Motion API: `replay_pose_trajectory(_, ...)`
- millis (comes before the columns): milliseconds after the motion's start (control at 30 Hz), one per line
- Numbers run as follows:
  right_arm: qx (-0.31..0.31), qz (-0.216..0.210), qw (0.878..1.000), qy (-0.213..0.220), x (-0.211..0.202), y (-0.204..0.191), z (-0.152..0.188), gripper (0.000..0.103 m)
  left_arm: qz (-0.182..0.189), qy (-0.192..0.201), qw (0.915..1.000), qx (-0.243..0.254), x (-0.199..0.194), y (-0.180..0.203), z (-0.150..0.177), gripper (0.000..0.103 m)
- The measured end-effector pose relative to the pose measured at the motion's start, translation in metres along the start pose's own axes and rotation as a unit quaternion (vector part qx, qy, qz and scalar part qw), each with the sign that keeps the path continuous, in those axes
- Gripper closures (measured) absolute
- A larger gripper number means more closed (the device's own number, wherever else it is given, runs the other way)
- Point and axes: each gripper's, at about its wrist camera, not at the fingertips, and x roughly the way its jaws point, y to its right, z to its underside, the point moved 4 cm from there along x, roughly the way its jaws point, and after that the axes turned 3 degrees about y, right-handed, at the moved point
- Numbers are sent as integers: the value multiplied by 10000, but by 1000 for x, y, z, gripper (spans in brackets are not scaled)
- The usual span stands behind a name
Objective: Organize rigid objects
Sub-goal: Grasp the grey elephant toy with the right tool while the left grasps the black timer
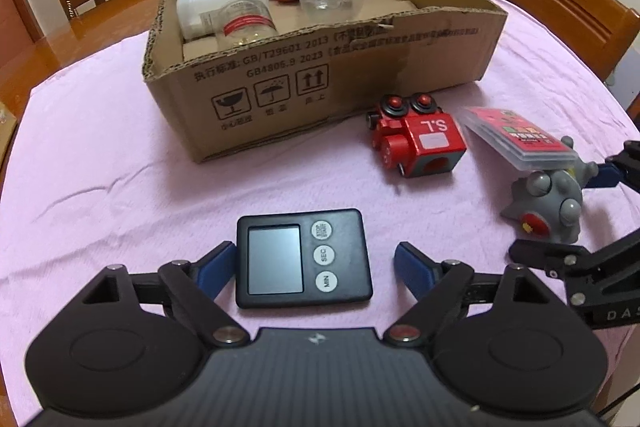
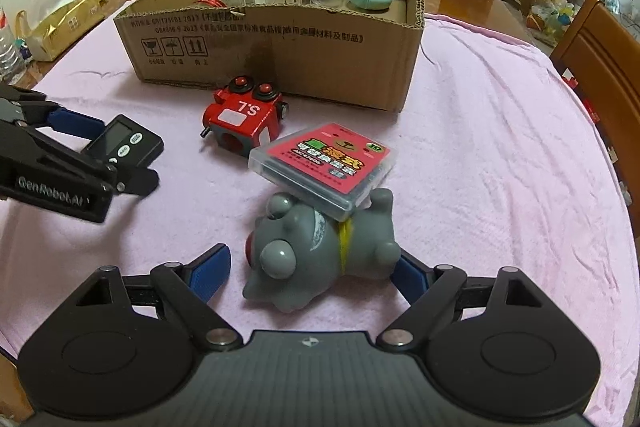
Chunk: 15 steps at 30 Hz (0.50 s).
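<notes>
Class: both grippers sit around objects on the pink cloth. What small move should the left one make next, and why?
Probably close the left gripper on the black timer. Its jaws stand open with the timer lying flat between them, the right pad clearly short of its edge, and the cardboard box behind already holds other sorted items.

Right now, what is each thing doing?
Timer: flat on cloth, between the open left claw.
Grey toy: on its side, between the open right claw.
Card case: tilted, leaning on grey toy.
Red train: tipped over.
Box: open, partly filled.
</notes>
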Motion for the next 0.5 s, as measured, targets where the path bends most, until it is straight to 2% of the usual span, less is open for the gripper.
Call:
replay_pose_trajectory(100, -9, 20, 10000, 58, -1, -1, -2, 14, 46, -22, 10000, 26, -2, -3, 0, 22)
replay_pose_trajectory(300, 55, 120, 9999, 29, 1, -3, -6, 14, -33, -87, 9999, -72, -1, -3, -1, 21)
replay_pose_trajectory(367, 69, 147, 9999, 18, 1, -3, -7, 18, -76, -86, 9998, -132, 0, -3, -1, 21)
replay_pose_trajectory(433, 40, 258, 9997, -10, 1, -2, -8, 25, -96, -55, 9998, -141, -1, -3, -2, 32)
replay_pose_trajectory(500, 44, 246, 9997, -36, 0, 0, -8, 26, -60, -66, 9999, -136, -2, -3, -3, 34)
